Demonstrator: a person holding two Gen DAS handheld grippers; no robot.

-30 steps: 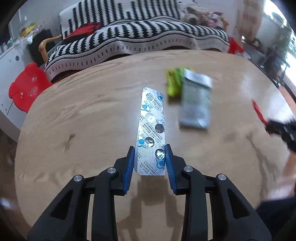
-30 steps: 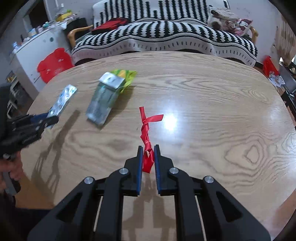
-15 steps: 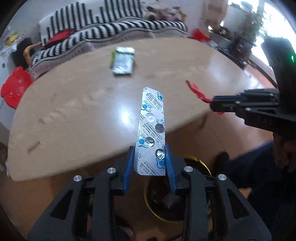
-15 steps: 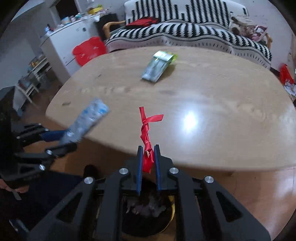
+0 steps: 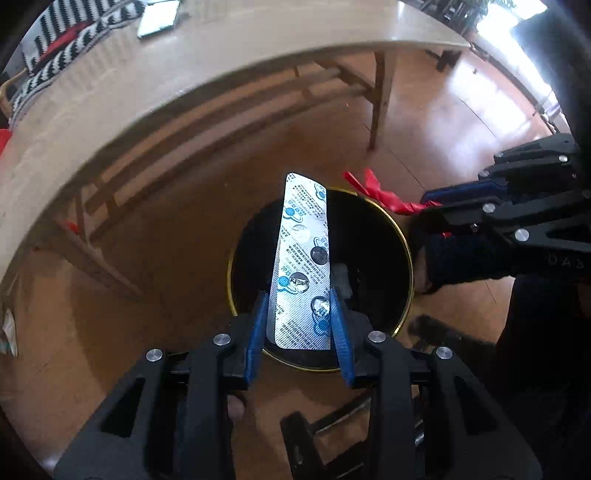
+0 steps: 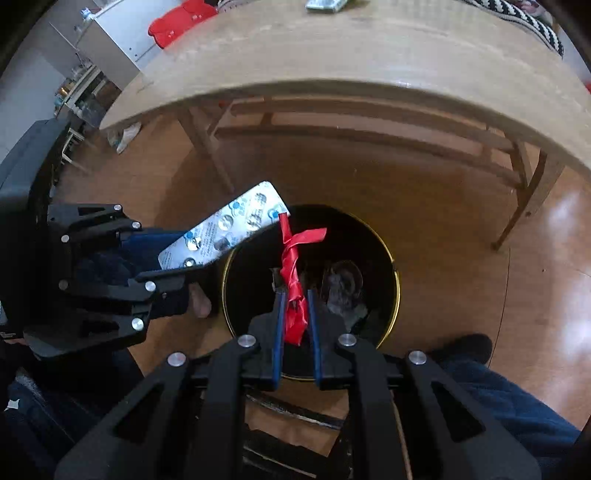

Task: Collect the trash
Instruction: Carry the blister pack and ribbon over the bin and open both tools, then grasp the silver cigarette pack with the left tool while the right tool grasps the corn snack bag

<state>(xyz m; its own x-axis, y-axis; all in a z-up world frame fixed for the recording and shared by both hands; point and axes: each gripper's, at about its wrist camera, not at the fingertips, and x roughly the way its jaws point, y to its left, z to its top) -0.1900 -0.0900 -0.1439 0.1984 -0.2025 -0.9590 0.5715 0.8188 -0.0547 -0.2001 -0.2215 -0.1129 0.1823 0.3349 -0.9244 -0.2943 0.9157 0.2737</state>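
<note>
1. In the left wrist view, the left tool [image 5: 300,317] points steeply down, its blue pads part-way closed and clamped on the two long edges of a silver blister pack [image 5: 303,266], which sticks out forward above the black bin [image 5: 402,236] with the gold rim on the floor.
2. In the right wrist view, the right tool [image 6: 295,314] is squeezed fully closed on a red ribbon [image 6: 293,273], whose knotted free end stands up above the same bin.
3. Only the right wrist view shows the bin's contents clearly: crumpled grey rubbish lies at its bottom right.
4. Only the left wrist view shows the right tool from the side, at the right edge, with the ribbon reaching over the bin's far right rim.
5. The right wrist view in turn shows the left tool from the side at the left, the pack angled up over the bin's left rim.
6. Both views show the wooden tabletop [image 6: 369,55] arching across the far side; a silver-green packet [image 5: 157,20] still lies on it.
7. A dark blue trouser leg [image 6: 498,391] and shoe appear near right in the right wrist view.
</note>
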